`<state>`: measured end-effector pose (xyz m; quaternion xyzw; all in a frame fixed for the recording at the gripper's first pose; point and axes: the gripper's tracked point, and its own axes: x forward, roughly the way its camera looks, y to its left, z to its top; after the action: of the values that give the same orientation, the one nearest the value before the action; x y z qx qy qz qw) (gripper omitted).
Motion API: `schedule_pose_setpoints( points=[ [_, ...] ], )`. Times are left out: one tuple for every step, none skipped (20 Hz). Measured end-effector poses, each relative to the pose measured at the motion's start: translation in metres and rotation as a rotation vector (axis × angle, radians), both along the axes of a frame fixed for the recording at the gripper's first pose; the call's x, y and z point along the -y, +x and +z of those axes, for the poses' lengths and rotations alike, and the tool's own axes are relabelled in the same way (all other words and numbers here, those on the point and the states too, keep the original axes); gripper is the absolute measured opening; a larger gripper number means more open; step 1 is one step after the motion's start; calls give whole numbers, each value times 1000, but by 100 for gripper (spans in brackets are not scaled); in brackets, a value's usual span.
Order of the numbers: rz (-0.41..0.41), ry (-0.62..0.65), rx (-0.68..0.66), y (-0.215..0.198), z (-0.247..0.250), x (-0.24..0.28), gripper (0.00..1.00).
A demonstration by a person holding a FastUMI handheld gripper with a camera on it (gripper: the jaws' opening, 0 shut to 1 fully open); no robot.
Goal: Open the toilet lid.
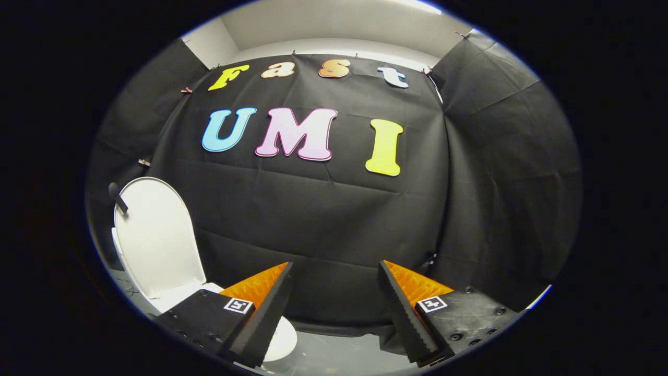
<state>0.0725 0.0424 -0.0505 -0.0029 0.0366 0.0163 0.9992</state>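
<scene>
Your gripper (334, 300) has its fingers spread wide apart, released, with nothing between them. The toilet lid (156, 235) stands raised, nearly upright, off beyond your left finger (263, 313) and leaning back near the black cloth wall (323, 219). The white toilet seat (282, 339) shows just behind that left finger. Your right finger (404, 308) points at the cloth.
</scene>
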Motion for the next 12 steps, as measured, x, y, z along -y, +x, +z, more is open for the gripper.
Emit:
schedule_pose_setpoints(
  points=[
    [0, 1, -5, 0, -2, 0, 98],
    [-3, -1, -6, 0, -3, 0, 99],
    [-6, -3, -6, 0, -3, 1, 99],
    [-6, -5, -8, 0, -4, 1, 99],
    [-7, -5, -8, 0, -5, 1, 98],
    [-9, -5, -8, 1, -4, 2, 98],
    [-10, -2, -8, 2, -4, 3, 98],
    [-13, 4, -12, 2, -5, 4, 98],
    [-15, 9, -15, 2, -6, 4, 98],
    [-17, 14, -17, 2, -7, 5, 99],
    [-20, 17, -17, 2, -7, 7, 99],
    [-21, 20, -18, 2, -7, 7, 99]
  ],
)
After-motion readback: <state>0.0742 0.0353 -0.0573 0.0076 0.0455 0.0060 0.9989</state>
